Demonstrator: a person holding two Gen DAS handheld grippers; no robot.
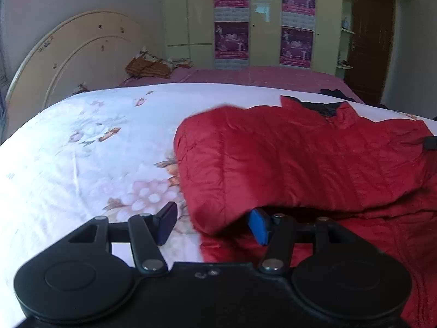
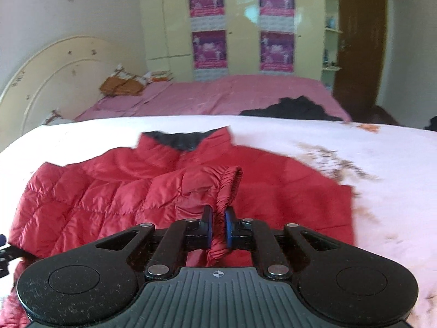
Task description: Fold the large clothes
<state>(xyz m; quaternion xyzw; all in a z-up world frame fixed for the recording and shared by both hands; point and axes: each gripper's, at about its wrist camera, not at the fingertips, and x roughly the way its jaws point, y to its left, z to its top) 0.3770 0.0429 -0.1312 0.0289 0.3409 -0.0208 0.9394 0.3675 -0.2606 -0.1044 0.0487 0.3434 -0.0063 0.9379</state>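
A red quilted puffer jacket (image 1: 286, 161) lies on a white floral bedsheet (image 1: 82, 150); its dark-lined collar points away from me. My left gripper (image 1: 213, 227) is open, its jaws wide apart, with a folded edge of the jacket hanging between them. In the right wrist view the jacket (image 2: 123, 191) is spread flat, one sleeve folded over the body. My right gripper (image 2: 218, 227) is shut on the sleeve's elastic cuff (image 2: 230, 183), which bunches up between the blue pads.
The bed continues behind with a pink sheet (image 2: 218, 95) and a dark garment (image 2: 295, 109) on it. A cream headboard (image 1: 68, 60) stands at left, a brown pillow (image 1: 147, 68) beside it. Wardrobes with purple posters (image 2: 210, 49) and a brown door (image 2: 357, 41) stand behind.
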